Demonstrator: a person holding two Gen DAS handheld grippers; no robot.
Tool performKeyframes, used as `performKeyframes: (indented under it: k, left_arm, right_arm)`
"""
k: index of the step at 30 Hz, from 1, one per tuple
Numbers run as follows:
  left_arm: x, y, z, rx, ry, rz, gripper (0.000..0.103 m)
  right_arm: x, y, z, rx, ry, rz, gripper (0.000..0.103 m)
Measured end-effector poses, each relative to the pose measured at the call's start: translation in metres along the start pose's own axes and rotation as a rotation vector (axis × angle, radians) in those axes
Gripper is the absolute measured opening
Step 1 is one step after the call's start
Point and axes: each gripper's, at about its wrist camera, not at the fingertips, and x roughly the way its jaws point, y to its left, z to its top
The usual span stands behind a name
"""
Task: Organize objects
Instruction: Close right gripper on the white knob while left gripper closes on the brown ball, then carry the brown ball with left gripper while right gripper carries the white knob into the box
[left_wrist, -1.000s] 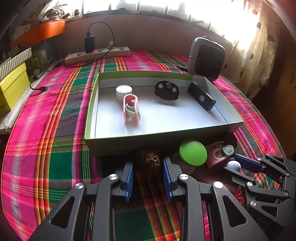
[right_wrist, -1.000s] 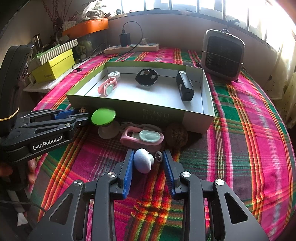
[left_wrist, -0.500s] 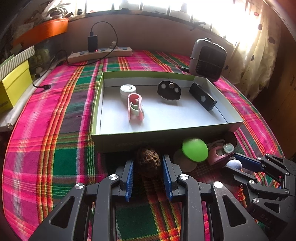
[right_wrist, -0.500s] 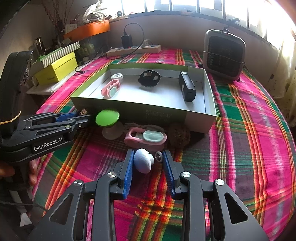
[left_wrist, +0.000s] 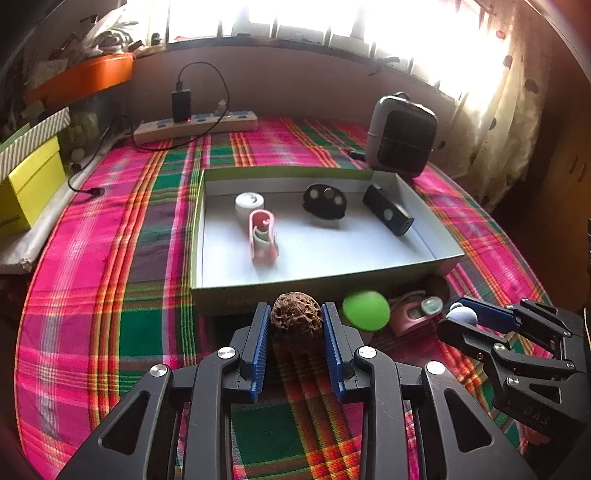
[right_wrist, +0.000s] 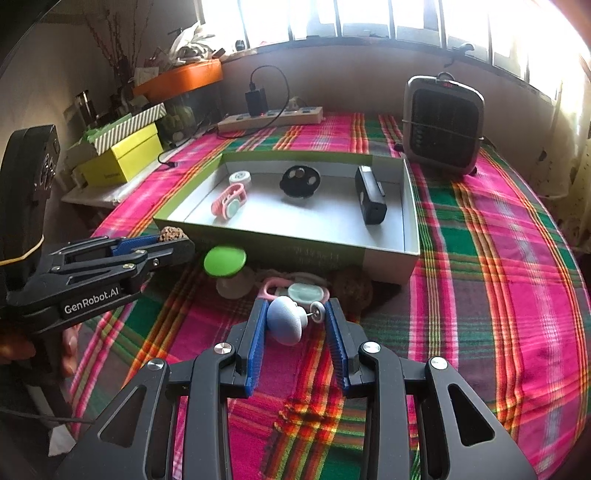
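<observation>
My left gripper (left_wrist: 296, 323) is shut on a brown wrinkled walnut (left_wrist: 295, 320) and holds it above the cloth, just in front of the shallow box (left_wrist: 229, 299). My right gripper (right_wrist: 294, 320) is shut on a pale blue knob with a small wheel end (right_wrist: 286, 325), also lifted. The box (right_wrist: 388, 258) holds a pink band (left_wrist: 262, 234), a white round case (left_wrist: 249, 203), a black oval disc (left_wrist: 325, 201) and a black bar (left_wrist: 388, 214). A green-topped mushroom object (right_wrist: 225, 264), another pink band (right_wrist: 299, 291) and a second walnut (right_wrist: 352, 288) lie in front of the box.
A grey heater (left_wrist: 400, 136) stands behind the box at the right. A power strip with charger (left_wrist: 195, 125) lies at the back. A yellow box (left_wrist: 29, 188) sits off the table at the left. The plaid cloth (right_wrist: 498, 295) covers the round table.
Both grippers have risen with their objects: the walnut and the blue knob have lifted off the cloth. The left gripper has drawn slightly toward the box's front wall.
</observation>
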Motion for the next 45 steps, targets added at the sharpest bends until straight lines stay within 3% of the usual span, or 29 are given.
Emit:
performKeyframes:
  k: [20,45]
  left_arm:
    - [0.017,-0.002,0.040,0.026,-0.020,-0.021,0.026]
    - [0.065,-0.003,0.060,0.045,0.033,-0.020,0.026]
  right_arm:
    - [0.008,-0.012,0.042,0.002,-0.043,0.010,0.033]
    - [0.065,-0.037,0.065,-0.003,0.048,-0.006,0.033]
